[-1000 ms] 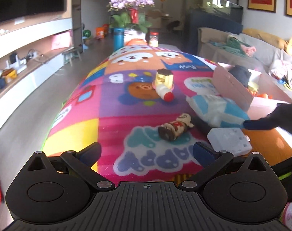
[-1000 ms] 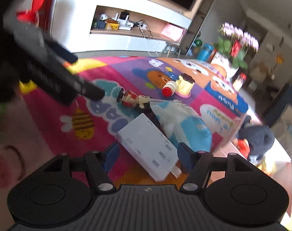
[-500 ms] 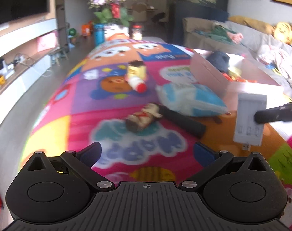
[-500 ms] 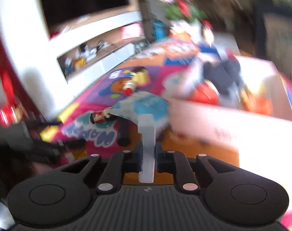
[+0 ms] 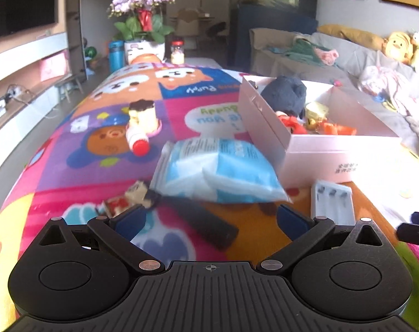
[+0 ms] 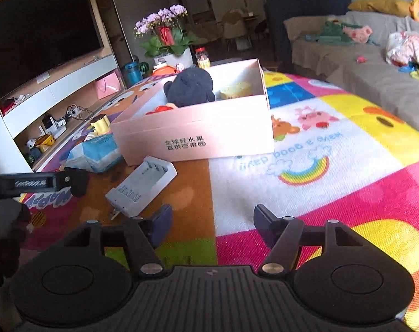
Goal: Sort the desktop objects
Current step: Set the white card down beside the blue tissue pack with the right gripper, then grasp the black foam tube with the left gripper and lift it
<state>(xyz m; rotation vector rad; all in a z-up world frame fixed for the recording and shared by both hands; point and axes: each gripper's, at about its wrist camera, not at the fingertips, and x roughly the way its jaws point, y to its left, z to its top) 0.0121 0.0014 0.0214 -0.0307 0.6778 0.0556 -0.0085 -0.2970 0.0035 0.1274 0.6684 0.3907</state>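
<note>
A white power strip [image 6: 143,185] lies on the play mat just in front of the pink box [image 6: 198,135]; it also shows in the left wrist view [image 5: 332,203]. My right gripper [image 6: 212,222] is open and empty, just right of the strip. My left gripper [image 5: 211,217] is open and empty, over a black cylinder [image 5: 206,225]. A small figurine [image 5: 129,197], a blue wipes pack [image 5: 215,171] and a yellow bottle with a red cap [image 5: 141,127] lie on the mat. The pink box [image 5: 267,121] holds a dark plush toy [image 5: 285,95] and several small toys.
A flower pot [image 5: 144,36] and a jar [image 5: 177,52] stand at the mat's far end. A sofa with toys [image 5: 375,63] runs along the right. A TV shelf [image 6: 52,96] runs along the left. The left gripper's finger shows in the right wrist view [image 6: 43,182].
My right gripper lifted the power strip, carried it toward the box and let it go; it now lies on the mat and the jaws are open. My left gripper moved forward and right.
</note>
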